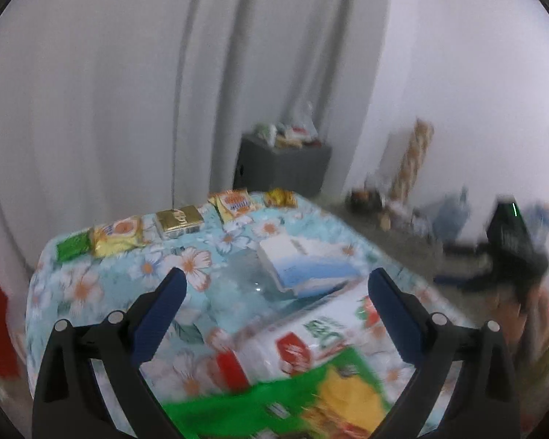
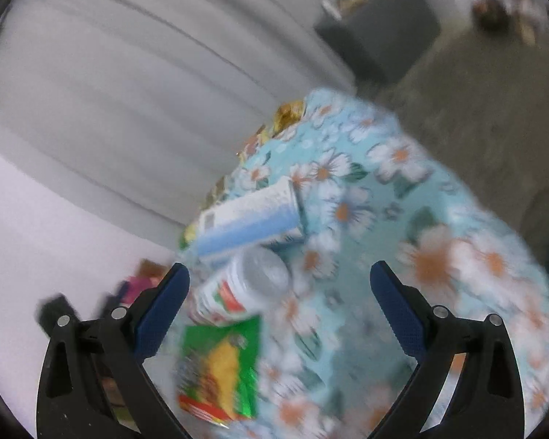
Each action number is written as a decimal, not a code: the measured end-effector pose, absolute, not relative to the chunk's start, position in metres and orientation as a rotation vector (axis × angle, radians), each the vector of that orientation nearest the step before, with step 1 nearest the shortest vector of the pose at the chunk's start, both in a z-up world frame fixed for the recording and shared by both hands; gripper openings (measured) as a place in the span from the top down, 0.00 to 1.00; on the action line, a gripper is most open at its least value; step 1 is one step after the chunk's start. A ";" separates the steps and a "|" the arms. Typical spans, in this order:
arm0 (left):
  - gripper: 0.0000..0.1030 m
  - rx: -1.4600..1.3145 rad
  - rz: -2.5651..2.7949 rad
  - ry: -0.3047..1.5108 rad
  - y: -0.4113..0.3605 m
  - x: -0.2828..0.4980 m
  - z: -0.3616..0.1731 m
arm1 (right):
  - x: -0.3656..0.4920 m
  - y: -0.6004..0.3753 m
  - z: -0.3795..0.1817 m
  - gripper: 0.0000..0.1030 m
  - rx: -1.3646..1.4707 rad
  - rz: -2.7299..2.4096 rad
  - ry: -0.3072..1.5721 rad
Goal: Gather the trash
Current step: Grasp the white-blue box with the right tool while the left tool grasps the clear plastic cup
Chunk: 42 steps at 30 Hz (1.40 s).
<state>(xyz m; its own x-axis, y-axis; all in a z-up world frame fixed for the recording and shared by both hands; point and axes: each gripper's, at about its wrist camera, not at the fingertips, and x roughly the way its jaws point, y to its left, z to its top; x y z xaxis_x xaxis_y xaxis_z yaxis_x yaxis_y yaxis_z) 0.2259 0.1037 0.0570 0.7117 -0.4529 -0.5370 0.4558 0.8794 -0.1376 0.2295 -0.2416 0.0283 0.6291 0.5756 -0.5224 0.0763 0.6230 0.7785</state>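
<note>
Left wrist view: your left gripper gapes empty above the floral table; green wrapper, bottle, white box below. Your right gripper likewise spread, empty.

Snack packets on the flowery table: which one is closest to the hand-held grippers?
The big green packet with yellow on it, lying at the near edge just in front of both open grippers. The other packets sit in a row along the far edge by the curtain.
</note>
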 end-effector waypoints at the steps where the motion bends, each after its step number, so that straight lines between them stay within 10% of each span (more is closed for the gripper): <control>1: 0.05 0.037 -0.511 0.615 0.100 0.235 0.052 | 0.239 -0.244 0.023 0.10 0.908 0.341 0.882; 17: 0.18 0.172 -0.604 0.881 0.069 0.324 -0.005 | 0.354 -0.211 -0.042 0.21 1.095 0.425 1.228; 42: 0.35 0.116 -0.534 0.981 0.069 0.350 -0.027 | 0.375 -0.191 -0.068 0.61 1.200 0.579 1.288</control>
<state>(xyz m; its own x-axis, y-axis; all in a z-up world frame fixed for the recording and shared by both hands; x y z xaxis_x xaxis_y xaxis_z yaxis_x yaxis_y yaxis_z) 0.3503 0.0693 -0.0274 0.4390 -0.3777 -0.8152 0.4802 0.8655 -0.1424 0.3754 -0.1911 -0.0677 0.2572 0.8756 -0.4089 0.2754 0.3392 0.8995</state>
